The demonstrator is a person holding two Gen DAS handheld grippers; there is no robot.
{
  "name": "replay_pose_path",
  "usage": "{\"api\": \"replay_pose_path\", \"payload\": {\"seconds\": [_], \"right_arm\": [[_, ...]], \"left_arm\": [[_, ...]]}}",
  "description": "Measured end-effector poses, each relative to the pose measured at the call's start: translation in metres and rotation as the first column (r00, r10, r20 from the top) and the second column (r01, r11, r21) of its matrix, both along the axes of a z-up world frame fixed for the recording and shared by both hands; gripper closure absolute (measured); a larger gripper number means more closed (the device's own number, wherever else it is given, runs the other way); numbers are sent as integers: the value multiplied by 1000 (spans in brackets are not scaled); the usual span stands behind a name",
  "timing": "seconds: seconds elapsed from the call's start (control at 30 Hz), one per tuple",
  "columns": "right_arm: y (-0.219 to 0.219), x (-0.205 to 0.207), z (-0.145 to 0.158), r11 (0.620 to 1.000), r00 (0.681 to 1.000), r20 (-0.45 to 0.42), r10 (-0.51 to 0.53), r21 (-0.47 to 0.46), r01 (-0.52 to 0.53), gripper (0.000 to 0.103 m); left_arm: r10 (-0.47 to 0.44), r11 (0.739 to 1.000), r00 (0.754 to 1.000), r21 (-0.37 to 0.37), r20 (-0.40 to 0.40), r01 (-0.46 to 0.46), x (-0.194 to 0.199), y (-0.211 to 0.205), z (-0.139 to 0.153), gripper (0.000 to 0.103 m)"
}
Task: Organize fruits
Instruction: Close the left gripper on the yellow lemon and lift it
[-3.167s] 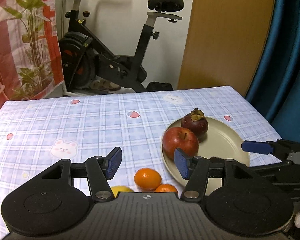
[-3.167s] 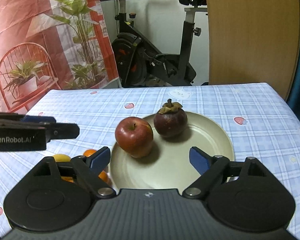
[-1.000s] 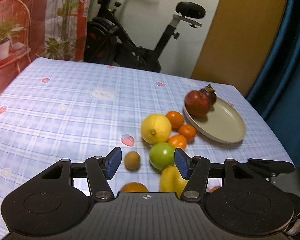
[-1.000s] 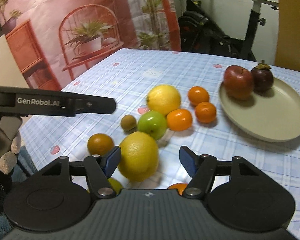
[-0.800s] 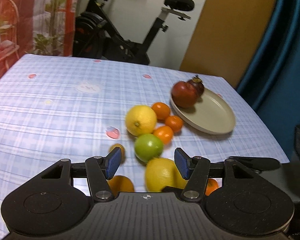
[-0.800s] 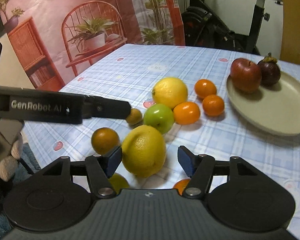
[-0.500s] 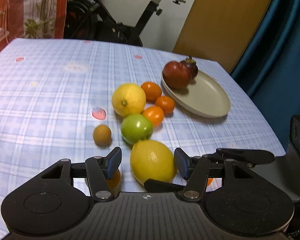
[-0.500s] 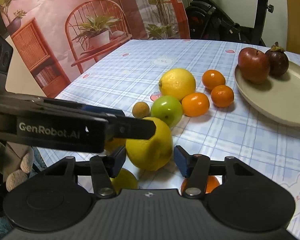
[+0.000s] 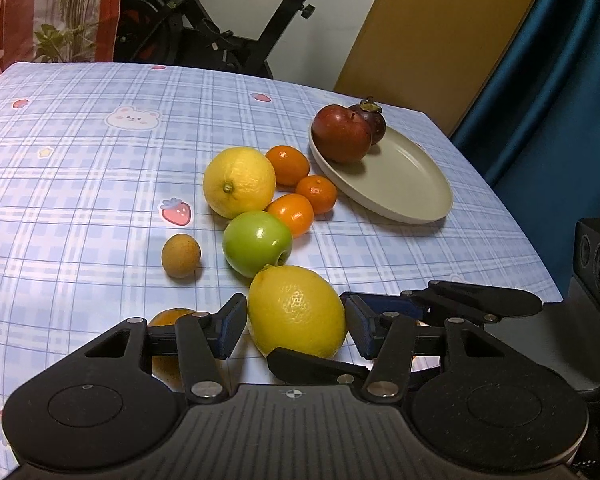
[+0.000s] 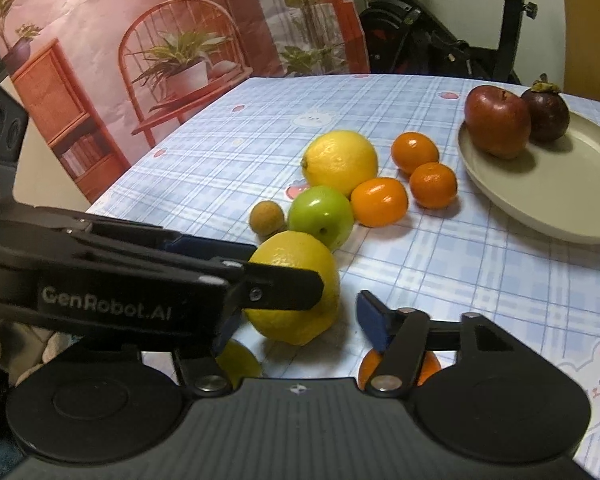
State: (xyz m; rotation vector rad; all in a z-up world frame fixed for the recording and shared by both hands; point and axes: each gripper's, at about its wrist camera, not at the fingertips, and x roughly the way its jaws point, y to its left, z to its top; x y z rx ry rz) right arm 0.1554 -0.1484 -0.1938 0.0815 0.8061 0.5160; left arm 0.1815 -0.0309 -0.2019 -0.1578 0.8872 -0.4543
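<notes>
A big yellow lemon point(image 9: 296, 312) lies on the checked cloth at the near edge of the fruit pile. My left gripper point(image 9: 296, 326) has it between its blue pads; the jaws are closing, the pads right at its sides without a clear press. My right gripper point(image 10: 300, 324) reaches the same lemon point(image 10: 288, 252) from the other side. Its jaws are opening and its right pad stands apart from the peel. The left gripper point(image 10: 288, 266) crosses in front and hides the right gripper's left pad. A beige plate point(image 9: 412, 184) holds a red apple point(image 9: 342, 138) and a mangosteen point(image 9: 370, 118).
Behind the lemon lie a green apple point(image 9: 257, 248), a second lemon point(image 9: 239, 182), three mandarins point(image 9: 316, 194) and a small brown fruit point(image 9: 181, 255). An orange fruit point(image 9: 168, 316) sits under my left finger. An exercise bike point(image 9: 228, 40) stands beyond the table; a blue curtain point(image 9: 560, 80) hangs at right.
Both grippers came back from the plate to the near fruit. The right jaws, tight on the lemon half a second ago, have spread. The left gripper has sunk around the lemon.
</notes>
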Motion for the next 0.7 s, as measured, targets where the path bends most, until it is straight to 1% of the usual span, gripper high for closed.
{"api": "replay_pose_path", "payload": {"seconds": [0.13,0.33,0.37,0.4,0.47,0.53,0.7], "right_arm": [[3,0,0,1000,1000,1,3,-20,-3,31],[4,-1,-1,1000,1000,8,3,-12,-3,31],[5,-2,-1,1000,1000,11,6,-8,-6,32],[4,-3,-1,1000,1000,13,12,-2,-12,38],[5,-3,-2,1000,1000,9,25,13,-25,45],[6,-4,-3,1000,999,19,26,3,-26,45],[4,-3,-5,1000,1000,18,10,14,-11,45]], "left_arm": [[1,1000,1000,-6,-3,-2,0,2,0,46],[2,1000,1000,-5,-2,-2,0,2,0,46],[1,1000,1000,-2,0,-1,0,1,0,46],[0,1000,1000,1,2,0,-1,1,0,46],[-3,1000,1000,5,4,3,-1,0,0,46],[-8,1000,1000,7,5,8,-1,-1,0,46],[-25,1000,1000,8,8,25,-1,-3,0,46]]}}
